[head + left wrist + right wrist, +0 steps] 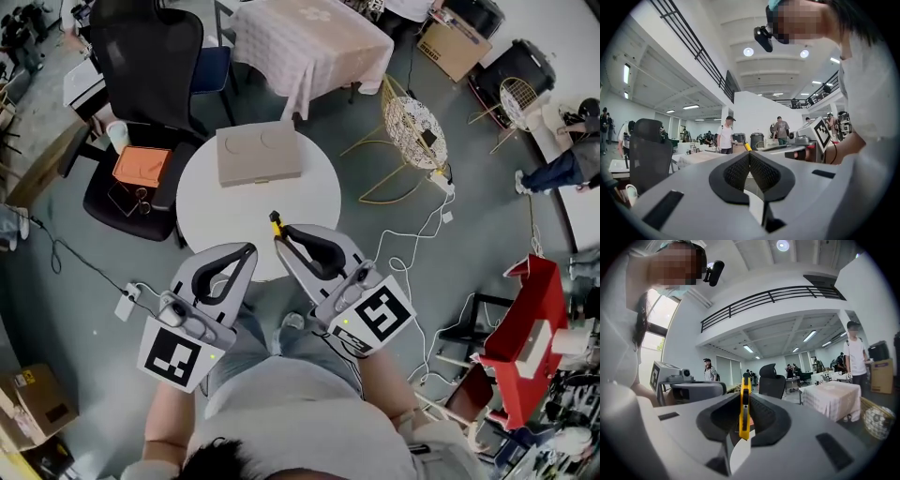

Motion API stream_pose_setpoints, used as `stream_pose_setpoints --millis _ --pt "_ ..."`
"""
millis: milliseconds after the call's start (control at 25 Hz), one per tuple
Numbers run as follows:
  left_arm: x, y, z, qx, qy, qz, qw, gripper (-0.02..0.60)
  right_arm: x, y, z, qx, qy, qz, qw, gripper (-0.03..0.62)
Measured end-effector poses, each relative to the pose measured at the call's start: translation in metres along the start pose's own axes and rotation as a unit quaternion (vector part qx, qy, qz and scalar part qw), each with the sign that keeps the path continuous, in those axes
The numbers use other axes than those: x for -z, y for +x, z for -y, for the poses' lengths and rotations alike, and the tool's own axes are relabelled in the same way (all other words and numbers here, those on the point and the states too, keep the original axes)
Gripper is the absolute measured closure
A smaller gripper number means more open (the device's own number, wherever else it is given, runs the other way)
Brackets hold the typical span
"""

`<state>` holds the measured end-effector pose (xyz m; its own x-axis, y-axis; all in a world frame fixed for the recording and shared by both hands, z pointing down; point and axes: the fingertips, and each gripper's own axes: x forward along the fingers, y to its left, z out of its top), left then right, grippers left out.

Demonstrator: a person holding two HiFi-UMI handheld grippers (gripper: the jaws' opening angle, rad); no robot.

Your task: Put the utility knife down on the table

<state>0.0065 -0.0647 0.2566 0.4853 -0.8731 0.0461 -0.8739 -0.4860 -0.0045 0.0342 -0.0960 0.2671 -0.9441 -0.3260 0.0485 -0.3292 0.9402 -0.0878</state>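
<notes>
We see a grey floor (pixel 56 319), a black office chair (pixel 141 56), a cloth-covered table (pixel 309 42) and round ceiling lights (pixel 748 51) overhead.

- A large open work hall, part office, part lab; high white ceiling with strip lights (pixel 809 336) and a black mezzanine railing (pixel 773 294) across the top of the right gripper view
- black office chair (pixel 145 56) at upper left of the head view; cloth-covered table (pixel 309 42) at top centre; round white surface (pixel 258 202) in the middle
- cardboard box (pixel 454 47) at upper right; power strip (pixel 126 302) on the grey floor (pixel 487 187)
- people (pixel 725 136) standing among desks, mid-left of the left gripper view
</notes>
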Motion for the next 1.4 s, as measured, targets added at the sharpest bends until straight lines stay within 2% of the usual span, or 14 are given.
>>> stream_pose_setpoints --millis 280,640,1000,1400 --pt "0.005 -0.007 -0.063 0.058 -0.007 -0.005 0.9983 0.572 0.025 0.058 0.012 0.07 0.013 -0.032 0.997 0.53" --pt "0.021 -0.004 -0.11 0.126 -0.018 -0.014 0.9918 0.572 0.091 0.101 0.036 0.146 0.046 -0.099 0.983 0.53" --pt "0.051 0.008 -0.122 0.181 -0.038 -0.024 0.9825 0.572 0.165 0.113 0.054 0.194 0.088 -0.169 0.962 0.53" --pt "0.087 0.018 -0.116 0.211 -0.06 -0.04 0.9748 0.572 0.239 0.108 0.061 0.207 0.12 -0.233 0.943 0.53"
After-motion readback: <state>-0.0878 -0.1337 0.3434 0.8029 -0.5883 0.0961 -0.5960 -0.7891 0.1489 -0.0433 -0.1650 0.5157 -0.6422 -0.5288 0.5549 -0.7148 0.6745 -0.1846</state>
